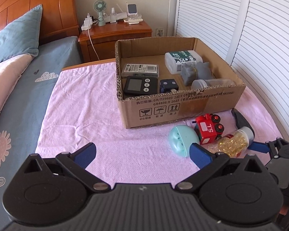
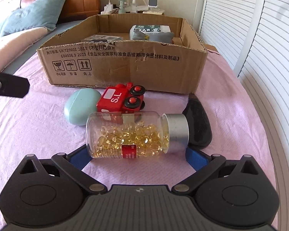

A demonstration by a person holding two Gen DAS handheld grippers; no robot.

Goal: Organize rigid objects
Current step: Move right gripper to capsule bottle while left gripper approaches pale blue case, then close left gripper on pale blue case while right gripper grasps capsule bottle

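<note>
The right gripper (image 2: pixel 138 158) has its blue-padded fingers (image 2: pixel 80 158) spread wide, one on each side of a clear capsule bottle (image 2: pixel 133 133) that lies on its side across the gap, silver cap toward the right finger. The bottle's base reaches the left pad and the cap reaches the right pad; whether either pad actually presses it cannot be told. The left gripper (image 1: pixel 142 154) is also spread wide and holds nothing; its right finger (image 1: pixel 199 155) sits just in front of a mint-green case (image 1: pixel 181 140), touching or nearly so.

Beyond both pairs of fingers stands an open cardboard box (image 2: pixel 125 67), by far the biggest item, on a pink cloth (image 1: pixel 82 115) covering the surface. Inside it lie a white labelled bottle (image 1: pixel 180 60), a grey soft shape (image 1: pixel 201 71), a clear tub (image 1: pixel 212 84), a black timer (image 1: pixel 138 85), a flat labelled pack (image 1: pixel 140 69) and a dark blue cube (image 1: pixel 168 85).

Between the box and the right fingers, past the capsule bottle, sit a red toy train (image 2: pixel 123 101) tipped on its side and the mint-green case left of it. A dark pouch (image 2: pixel 197 122) lies just behind the bottle's cap.

Left of the fingers is a bed with a blue pillow (image 1: pixel 17 36); farther off stands a wooden nightstand (image 1: pixel 115 36) carrying a small green fan (image 1: pixel 100 12). White louvred doors (image 1: pixel 260 38) fill the right.
</note>
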